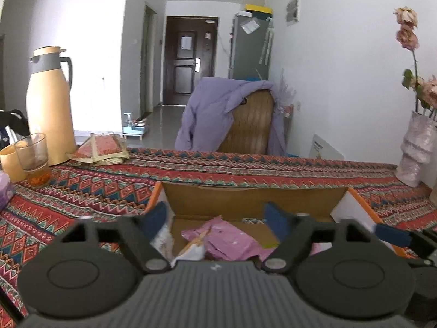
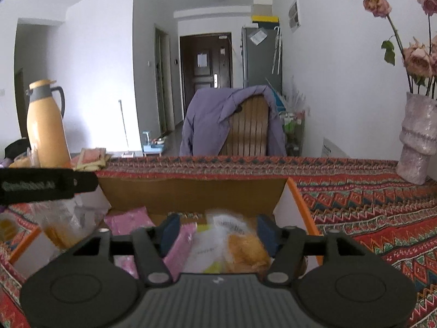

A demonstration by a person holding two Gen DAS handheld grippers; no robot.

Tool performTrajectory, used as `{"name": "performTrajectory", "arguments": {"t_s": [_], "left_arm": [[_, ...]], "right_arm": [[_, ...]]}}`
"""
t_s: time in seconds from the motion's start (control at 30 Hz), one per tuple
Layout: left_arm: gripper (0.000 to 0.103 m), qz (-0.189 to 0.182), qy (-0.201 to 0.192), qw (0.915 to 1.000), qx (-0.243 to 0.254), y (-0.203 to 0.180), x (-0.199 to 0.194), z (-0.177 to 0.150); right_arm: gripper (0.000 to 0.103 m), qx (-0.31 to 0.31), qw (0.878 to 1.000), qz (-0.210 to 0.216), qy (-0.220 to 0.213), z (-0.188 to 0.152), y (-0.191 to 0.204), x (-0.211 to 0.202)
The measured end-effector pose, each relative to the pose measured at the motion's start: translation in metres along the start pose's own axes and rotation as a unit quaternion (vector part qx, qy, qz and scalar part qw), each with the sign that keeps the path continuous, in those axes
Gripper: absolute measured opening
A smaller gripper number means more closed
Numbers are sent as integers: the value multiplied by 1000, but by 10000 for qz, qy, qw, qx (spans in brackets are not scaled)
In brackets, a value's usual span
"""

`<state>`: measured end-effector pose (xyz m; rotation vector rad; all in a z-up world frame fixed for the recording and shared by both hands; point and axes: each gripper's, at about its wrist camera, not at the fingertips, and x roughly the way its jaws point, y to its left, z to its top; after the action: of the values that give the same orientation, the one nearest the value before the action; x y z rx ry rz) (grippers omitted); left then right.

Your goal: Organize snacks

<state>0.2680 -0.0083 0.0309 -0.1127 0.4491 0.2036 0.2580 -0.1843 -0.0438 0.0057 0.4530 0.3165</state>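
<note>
An open cardboard box [image 1: 245, 199] with orange-edged flaps lies on the patterned tablecloth. My left gripper [image 1: 215, 218] hangs open over it, with nothing between its blue pads. Below it lie pink packets [image 1: 232, 242] and a whitish bag [image 1: 191, 252]. My right gripper [image 2: 218, 232] is open over the same box [image 2: 191, 194]. A blurred clear bag with orange snacks [image 2: 245, 248] sits loose between its fingers, above a pink packet [image 2: 180, 246]. One finger of the left gripper [image 2: 54, 184] shows at the left, over a clear bag [image 2: 60, 224].
At the back left of the table stand a tan thermos [image 1: 50, 104], a glass cup [image 1: 34, 158] and flat red packets [image 1: 103, 147]. A pale vase with dried roses [image 1: 415, 150] stands at the right. Behind the table is a chair draped with a purple jacket [image 1: 213, 109].
</note>
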Motion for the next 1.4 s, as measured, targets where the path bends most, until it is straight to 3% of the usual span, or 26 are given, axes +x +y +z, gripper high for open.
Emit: {"name": "performTrajectory", "arguments": {"t_s": [0.03,0.07,0.13,0.4,0.77,1.03,1.23,1.4], "left_arm": [[99,-7,-40,10000,-56,3,-2,-1],[103,-39,-58,9999,-98,5,-3,-1],[103,-86,-83,9999,-122,9,-6,-1],[103,-251,-124,9996,-68,22,-31,-10],[103,-1011,-543,9934,22,38,-126,-35],[103,-1265,-458,9909,102,50,-172,-76],[103,-1267,-331,9909,313,56,-191,-110],[103,-1205,-177,9924,199,68,-198,-131]], "right_arm": [[88,-1,10000,-24,11,-1,-1,0],[93,7,10000,-7,25,-2,-3,0],[103,45,10000,73,40,-4,-5,-2],[103,73,9998,189,21,-7,-8,-26],[103,108,9983,440,-380,-34,-10,-121],[103,111,9976,512,-460,-67,-3,-175],[103,104,9979,523,-364,-95,6,-197],[103,141,9980,553,-266,-115,13,-209]]}}
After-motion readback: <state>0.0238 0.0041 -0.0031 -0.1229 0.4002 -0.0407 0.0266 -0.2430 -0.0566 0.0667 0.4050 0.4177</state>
